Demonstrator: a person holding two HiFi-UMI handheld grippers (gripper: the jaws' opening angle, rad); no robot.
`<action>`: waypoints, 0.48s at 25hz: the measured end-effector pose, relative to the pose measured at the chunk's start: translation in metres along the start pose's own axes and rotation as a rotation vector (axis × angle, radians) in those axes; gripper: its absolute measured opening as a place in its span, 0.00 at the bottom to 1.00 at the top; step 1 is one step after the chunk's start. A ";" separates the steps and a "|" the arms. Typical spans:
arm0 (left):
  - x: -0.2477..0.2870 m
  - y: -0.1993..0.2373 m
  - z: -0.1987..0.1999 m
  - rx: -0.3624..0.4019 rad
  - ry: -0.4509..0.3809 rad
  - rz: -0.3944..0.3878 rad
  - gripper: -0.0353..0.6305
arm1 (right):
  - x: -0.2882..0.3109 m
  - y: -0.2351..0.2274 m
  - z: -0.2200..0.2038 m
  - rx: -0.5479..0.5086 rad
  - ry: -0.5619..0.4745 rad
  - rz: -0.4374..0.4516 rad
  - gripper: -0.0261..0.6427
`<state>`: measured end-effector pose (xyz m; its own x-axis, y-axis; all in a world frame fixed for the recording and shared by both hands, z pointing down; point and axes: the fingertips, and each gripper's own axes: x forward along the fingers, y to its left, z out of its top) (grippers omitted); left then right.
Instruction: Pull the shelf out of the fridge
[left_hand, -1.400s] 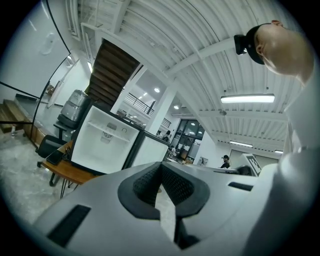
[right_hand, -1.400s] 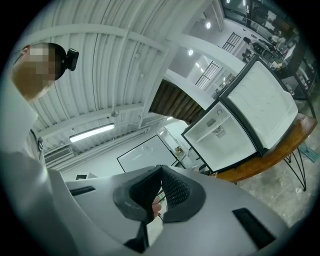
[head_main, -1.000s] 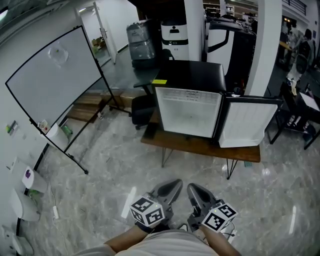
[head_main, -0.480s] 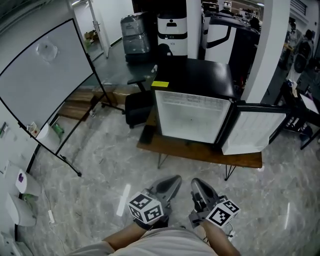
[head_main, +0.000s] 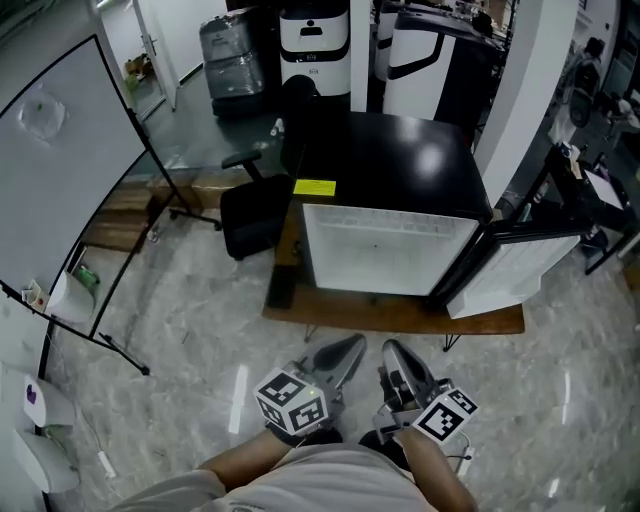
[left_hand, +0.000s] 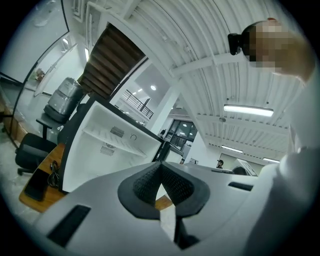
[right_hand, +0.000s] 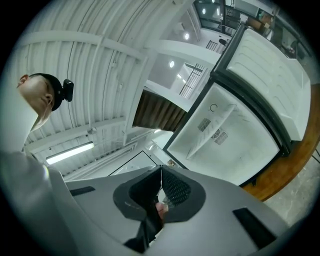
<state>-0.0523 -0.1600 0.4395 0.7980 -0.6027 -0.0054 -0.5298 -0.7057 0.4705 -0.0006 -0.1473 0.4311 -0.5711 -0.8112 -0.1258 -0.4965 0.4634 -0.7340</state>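
Sitting beside the open fridge (head_main: 385, 250), a black chair (head_main: 250, 215); left claw (head_main: 348, 347) and right claw (head_main: 395, 351) pinched together, empty.

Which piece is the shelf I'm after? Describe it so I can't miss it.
Find the black mini fridge on the low wooden table, its door swung open to the right. Inside its white cavity, the shelf is the one thin white panel running wall to wall, with a vent grille above and below.

Likely a lab: whiteboard (head_main: 60, 180), white machines (head_main: 315, 40).
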 end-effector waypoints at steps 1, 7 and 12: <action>0.004 0.007 0.003 -0.012 -0.001 -0.007 0.06 | 0.007 -0.004 0.002 0.013 -0.006 -0.004 0.07; 0.023 0.031 0.012 -0.053 0.001 -0.040 0.06 | 0.041 -0.047 0.033 0.210 -0.110 -0.016 0.07; 0.037 0.045 0.024 -0.013 0.005 0.004 0.06 | 0.068 -0.107 0.058 0.453 -0.215 -0.043 0.07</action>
<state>-0.0539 -0.2230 0.4399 0.7974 -0.6035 0.0009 -0.5291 -0.6983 0.4821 0.0516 -0.2732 0.4622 -0.3854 -0.9032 -0.1889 -0.1559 0.2654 -0.9514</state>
